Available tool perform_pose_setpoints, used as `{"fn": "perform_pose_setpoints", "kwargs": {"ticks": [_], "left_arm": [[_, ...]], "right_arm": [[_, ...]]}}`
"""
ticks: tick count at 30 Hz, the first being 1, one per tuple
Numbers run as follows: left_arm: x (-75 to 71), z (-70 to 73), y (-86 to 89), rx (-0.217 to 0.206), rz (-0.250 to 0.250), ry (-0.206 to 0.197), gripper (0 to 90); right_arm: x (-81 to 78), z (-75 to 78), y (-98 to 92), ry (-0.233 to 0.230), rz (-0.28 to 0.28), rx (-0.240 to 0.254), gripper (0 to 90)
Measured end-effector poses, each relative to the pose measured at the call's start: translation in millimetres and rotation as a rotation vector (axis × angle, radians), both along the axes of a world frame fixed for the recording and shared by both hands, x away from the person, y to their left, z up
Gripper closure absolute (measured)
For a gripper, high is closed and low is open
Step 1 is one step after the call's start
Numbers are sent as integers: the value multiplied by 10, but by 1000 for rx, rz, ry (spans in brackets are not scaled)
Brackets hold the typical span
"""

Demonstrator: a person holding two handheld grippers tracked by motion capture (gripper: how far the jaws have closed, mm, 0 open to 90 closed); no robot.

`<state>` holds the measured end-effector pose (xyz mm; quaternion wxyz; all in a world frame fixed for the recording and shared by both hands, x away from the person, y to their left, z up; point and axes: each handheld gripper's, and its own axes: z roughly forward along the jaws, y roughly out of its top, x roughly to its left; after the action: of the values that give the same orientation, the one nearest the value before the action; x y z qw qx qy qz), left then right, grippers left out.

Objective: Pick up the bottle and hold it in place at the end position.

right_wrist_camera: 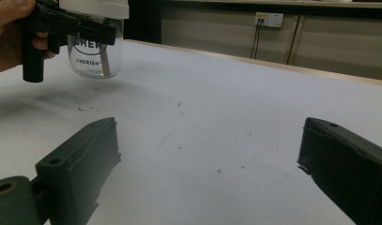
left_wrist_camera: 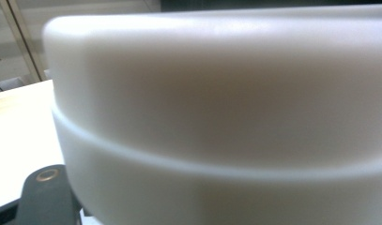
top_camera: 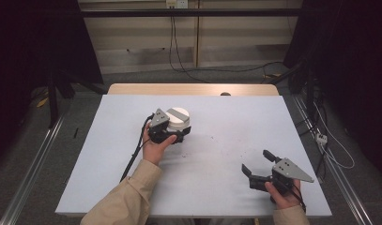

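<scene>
A clear glass jar [right_wrist_camera: 95, 56] with dark lettering and a white lid [top_camera: 178, 116] is at the table's middle left. My left gripper [top_camera: 170, 130] is shut on it just under the lid, held by a hand [top_camera: 153, 147]. In the left gripper view the white lid [left_wrist_camera: 217, 112] is very close and blurred, with one dark jaw at the lower left. The left gripper [right_wrist_camera: 66, 26] also appears in the right gripper view, clamped around the jar's neck. My right gripper [top_camera: 255, 160] rests near the front right, jaws wide open over bare table [right_wrist_camera: 210, 124].
A white sheet covers the table [top_camera: 202, 187], with small dark specks [right_wrist_camera: 179, 104] near its middle. A wooden edge [top_camera: 193, 89] shows at the back. Cables [top_camera: 329, 140] and metal rails [top_camera: 34, 164] lie on the floor to either side.
</scene>
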<state>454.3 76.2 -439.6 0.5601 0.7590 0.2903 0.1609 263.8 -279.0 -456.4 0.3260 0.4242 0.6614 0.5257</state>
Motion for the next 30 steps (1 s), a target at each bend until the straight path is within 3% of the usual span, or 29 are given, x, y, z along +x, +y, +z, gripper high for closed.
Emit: {"fn": "perform_pose_setpoints", "kwargs": {"ticks": [30], "left_arm": [[50,-38,-283,12,-62,4,184]], "right_arm": [[2,-3,2,2,-2,2,49]]}}
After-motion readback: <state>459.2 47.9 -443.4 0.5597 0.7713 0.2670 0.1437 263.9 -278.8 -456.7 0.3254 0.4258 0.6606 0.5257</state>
